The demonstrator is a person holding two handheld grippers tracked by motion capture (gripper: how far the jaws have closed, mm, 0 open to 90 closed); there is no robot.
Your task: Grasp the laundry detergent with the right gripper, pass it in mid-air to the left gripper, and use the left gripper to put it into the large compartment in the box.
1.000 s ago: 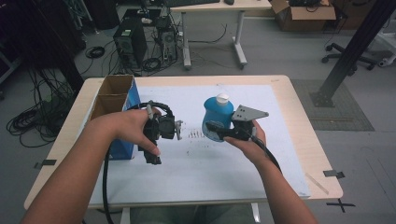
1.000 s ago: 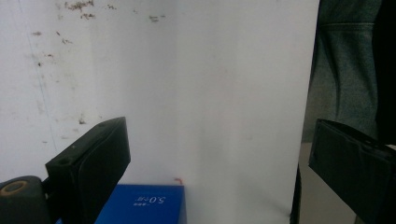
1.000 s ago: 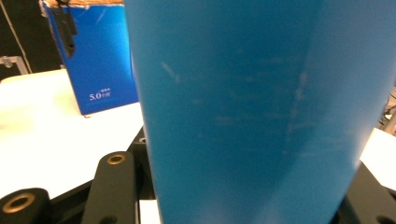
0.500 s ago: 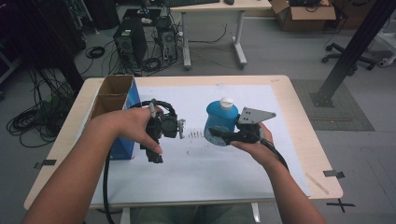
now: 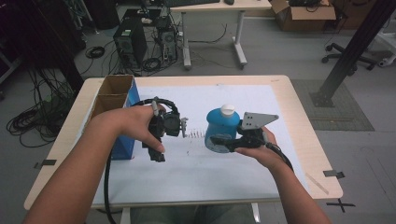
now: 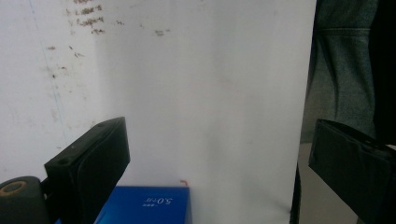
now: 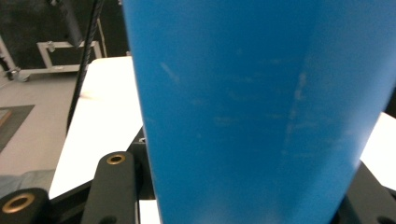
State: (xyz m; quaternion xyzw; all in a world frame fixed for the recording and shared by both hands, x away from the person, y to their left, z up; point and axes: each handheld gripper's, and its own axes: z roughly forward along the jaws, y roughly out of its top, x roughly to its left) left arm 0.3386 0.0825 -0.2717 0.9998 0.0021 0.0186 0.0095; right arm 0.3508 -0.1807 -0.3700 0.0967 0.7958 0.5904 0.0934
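A blue bottle [image 5: 223,128] with a white cap [image 5: 228,110] is held upright just above the white sheet, near the table's middle. My right gripper [image 5: 219,141] is shut on its lower body from the right side, and the bottle's blue wall [image 7: 252,116] stands close between the jaws in the right gripper view. To the bottle's left, my left gripper [image 5: 159,151] is held in the person's hand with its jaws pointing down and back toward the person. Its jaws stand wide apart over the sheet, and the left gripper [image 6: 219,130] holds nothing.
An open cardboard box with a blue side [image 5: 116,100] stands at the table's left edge, its blue face [image 6: 149,205] close under the left gripper. A white sheet [image 5: 201,182] with faint pen marks covers the tabletop. Computers, cables and a desk stand on the floor beyond.
The right gripper with the bottle has drifted slightly right and toward the person. The left gripper has hardly moved.
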